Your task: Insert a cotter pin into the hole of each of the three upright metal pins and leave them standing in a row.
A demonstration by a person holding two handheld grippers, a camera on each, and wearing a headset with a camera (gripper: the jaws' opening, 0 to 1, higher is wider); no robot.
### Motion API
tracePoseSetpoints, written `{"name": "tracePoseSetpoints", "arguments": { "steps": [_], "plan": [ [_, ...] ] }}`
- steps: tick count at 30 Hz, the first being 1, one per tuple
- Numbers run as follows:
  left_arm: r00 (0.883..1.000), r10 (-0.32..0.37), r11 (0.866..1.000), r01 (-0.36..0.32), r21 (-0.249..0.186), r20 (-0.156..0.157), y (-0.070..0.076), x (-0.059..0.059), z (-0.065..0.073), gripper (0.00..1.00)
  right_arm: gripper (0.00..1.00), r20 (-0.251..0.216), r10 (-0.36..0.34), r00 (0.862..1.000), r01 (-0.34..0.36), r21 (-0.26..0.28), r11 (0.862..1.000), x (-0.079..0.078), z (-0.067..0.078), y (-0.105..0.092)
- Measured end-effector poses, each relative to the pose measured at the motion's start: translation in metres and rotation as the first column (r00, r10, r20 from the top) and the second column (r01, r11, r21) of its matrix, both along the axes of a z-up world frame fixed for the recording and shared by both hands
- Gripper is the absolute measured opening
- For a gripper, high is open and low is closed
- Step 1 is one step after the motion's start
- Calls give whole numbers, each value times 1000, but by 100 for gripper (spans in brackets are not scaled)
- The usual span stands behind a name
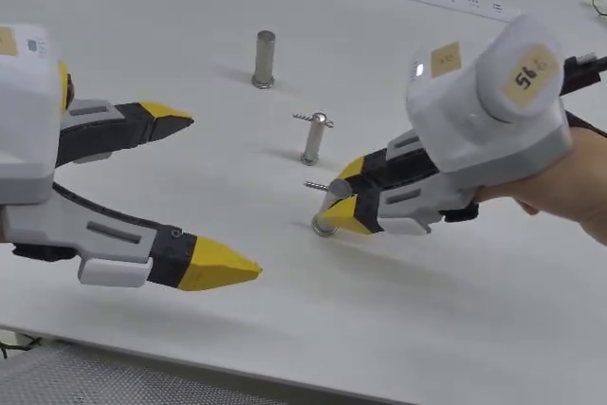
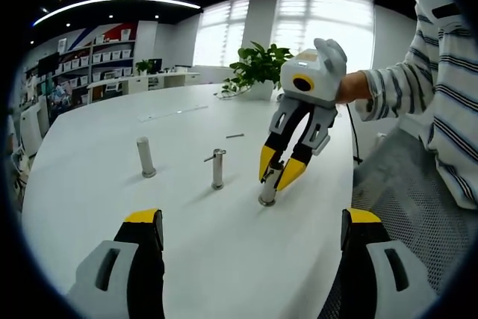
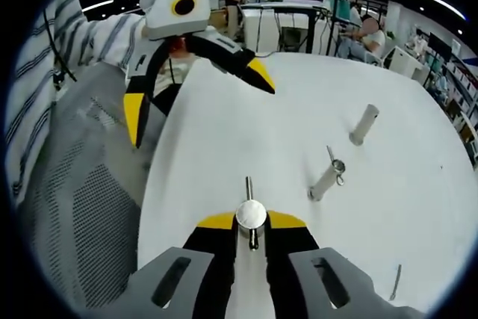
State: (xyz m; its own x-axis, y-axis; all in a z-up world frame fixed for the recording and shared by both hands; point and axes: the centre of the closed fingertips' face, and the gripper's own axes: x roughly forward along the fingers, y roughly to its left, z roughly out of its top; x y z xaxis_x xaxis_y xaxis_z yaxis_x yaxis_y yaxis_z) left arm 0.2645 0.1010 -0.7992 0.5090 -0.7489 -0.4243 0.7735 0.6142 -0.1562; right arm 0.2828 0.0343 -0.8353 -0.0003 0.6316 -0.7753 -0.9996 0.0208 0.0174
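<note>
Head view, left gripper [image 1: 204, 192]: near left, jaws spread wide with nothing between them.
Head view, right gripper [image 1: 349, 194]: at the right in a hand [image 1: 560, 182], jaws closed on the top of the near metal pin [image 1: 325, 225].
Head view, row: three pins stand upright on the white table [image 1: 142, 7]. The near cotter pin [image 1: 316, 185] sticks out left of the near pin's head. The middle metal pin [image 1: 312, 144] has the middle cotter pin [image 1: 308, 118] through its top. The far metal pin [image 1: 265, 59] stands further left.
Left gripper view, own jaws: wide apart.
Left gripper view, table: the right gripper clamps the near metal pin, and a loose cotter pin [image 2: 234, 136] lies flat beyond the middle one.
Right gripper view, own jaws: pressed to both sides of the near pin's head, with its cotter pin between them.
Right gripper view, left gripper: far left, agape.
</note>
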Motion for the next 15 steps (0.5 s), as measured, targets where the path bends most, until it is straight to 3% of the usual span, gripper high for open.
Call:
{"name": "tracePoseSetpoints", "arguments": {
  "steps": [6,8,15],
  "plan": [
    [1000,19,1000,-19,-5,11,2,3,2,100,14,23,15,1000,-15,-18,1000,8,0,-5],
    [999,17,1000,-17,-6,29,3,4,4,99,14,30,29,999,-28,-29,999,11,0,-10],
    [999,27,1000,-26,-17,31,3,4,6,99,14,31,18,999,-17,-34,999,30,1,-27]
  ]
}}
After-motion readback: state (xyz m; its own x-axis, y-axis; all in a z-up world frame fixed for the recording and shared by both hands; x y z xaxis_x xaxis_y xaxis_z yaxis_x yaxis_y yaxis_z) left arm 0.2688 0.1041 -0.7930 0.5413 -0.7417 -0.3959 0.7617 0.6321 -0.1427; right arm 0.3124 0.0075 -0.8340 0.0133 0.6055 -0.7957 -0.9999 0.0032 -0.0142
